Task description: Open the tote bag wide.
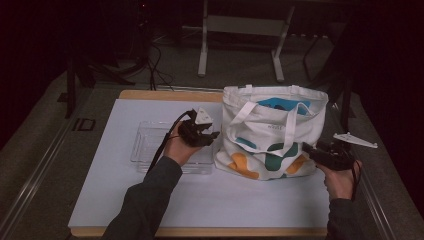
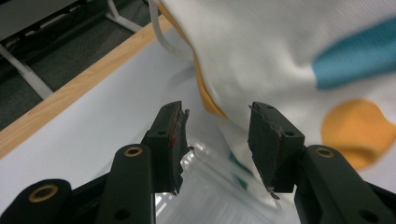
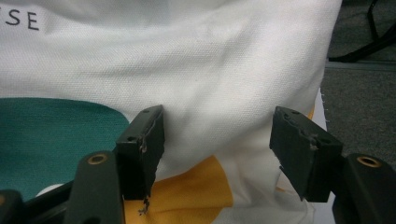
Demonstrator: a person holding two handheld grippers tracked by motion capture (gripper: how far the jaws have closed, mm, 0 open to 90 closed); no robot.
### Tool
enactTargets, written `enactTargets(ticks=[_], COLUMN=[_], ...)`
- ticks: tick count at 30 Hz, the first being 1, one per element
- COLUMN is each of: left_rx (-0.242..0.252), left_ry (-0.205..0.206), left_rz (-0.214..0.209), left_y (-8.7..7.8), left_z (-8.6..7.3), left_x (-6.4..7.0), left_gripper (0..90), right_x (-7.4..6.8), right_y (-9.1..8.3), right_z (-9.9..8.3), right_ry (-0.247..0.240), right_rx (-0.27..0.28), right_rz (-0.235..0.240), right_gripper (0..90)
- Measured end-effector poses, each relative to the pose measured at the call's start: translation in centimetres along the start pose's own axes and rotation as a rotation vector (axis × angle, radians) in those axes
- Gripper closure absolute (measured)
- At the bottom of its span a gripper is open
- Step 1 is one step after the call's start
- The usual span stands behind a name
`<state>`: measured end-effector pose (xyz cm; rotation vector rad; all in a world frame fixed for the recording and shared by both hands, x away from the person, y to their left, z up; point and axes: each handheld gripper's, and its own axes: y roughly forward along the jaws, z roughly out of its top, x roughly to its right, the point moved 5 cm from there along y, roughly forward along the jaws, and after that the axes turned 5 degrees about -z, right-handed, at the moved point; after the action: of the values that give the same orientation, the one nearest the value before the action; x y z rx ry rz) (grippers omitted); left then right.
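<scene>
We find the left claw point(image 1: 214, 134) wide, its jaws parted with nothing between them. In the left gripper view the claw point(image 2: 218, 140) points at the side of the tote bag point(image 2: 289, 51), whose white cloth with a blue patch and an orange patch lies just ahead of the jaws and apart from them. Directly beneath this claw sits a clear plastic tray point(image 1: 145, 145), its glossy rim showing between the jaws in that view. The tray rests on the white tabletop point(image 1: 210, 200), just beside the bag.

We find the right claw point(image 1: 306, 148) likewise wide and holding nothing. In the right gripper view the claw point(image 3: 217, 140) faces the bag's lower corner at close range; whether a jaw touches the cloth we cannot tell. White fabric with a teal patch and an orange patch lies behind the jaws.

In the high view the tote bag point(image 1: 272, 132) stands upright between the two claws, its handles draped over its front. Beyond the right claw, a white flat bracket point(image 1: 355, 140) lies off the tabletop's edge.
</scene>
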<state>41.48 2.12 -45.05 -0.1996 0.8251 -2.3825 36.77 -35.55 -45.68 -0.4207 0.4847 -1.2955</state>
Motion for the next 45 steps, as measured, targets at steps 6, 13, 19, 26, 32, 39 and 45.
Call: enactTargets(ticks=[6,13,19,26,32,39,45], left_rx=[0.009,0.032,0.050,0.060,0.055,0.061,0.065], left_ry=[-0.002,-0.038,-0.025,-0.009,0.008,0.024,0.029], left_rz=[0.005,-0.016,0.003,-0.003,0.004,0.003,0.002], left_y=[1.1,2.4,2.8,2.6,2.6,2.6,2.5], left_z=[1.4,3.0,4.0,4.1,4.2,4.4,4.6], left_x=[-0.9,-1.3,-0.9,-0.5,-0.2,0.4,0.7], left_gripper=[61.5,59.8,70.9,86.5,86.5,86.6,86.8], right_x=[0.1,0.2,0.4,1.0,1.5,1.2,1.3], right_y=[0.0,-0.1,-0.3,0.0,1.1,2.1,2.4], right_z=[0.1,0.2,0.5,0.7,0.8,0.8,0.7], right_ry=[0.000,-0.015,-0.007,0.044,0.153,0.208,0.243], right_rx=[-0.002,-0.008,-0.002,0.004,-0.006,-0.033,-0.033], right_rz=[0.006,0.009,0.016,0.030,0.068,0.082,0.068], right_gripper=[35.4,35.5,35.6,35.5,36.5,48.3,69.4])
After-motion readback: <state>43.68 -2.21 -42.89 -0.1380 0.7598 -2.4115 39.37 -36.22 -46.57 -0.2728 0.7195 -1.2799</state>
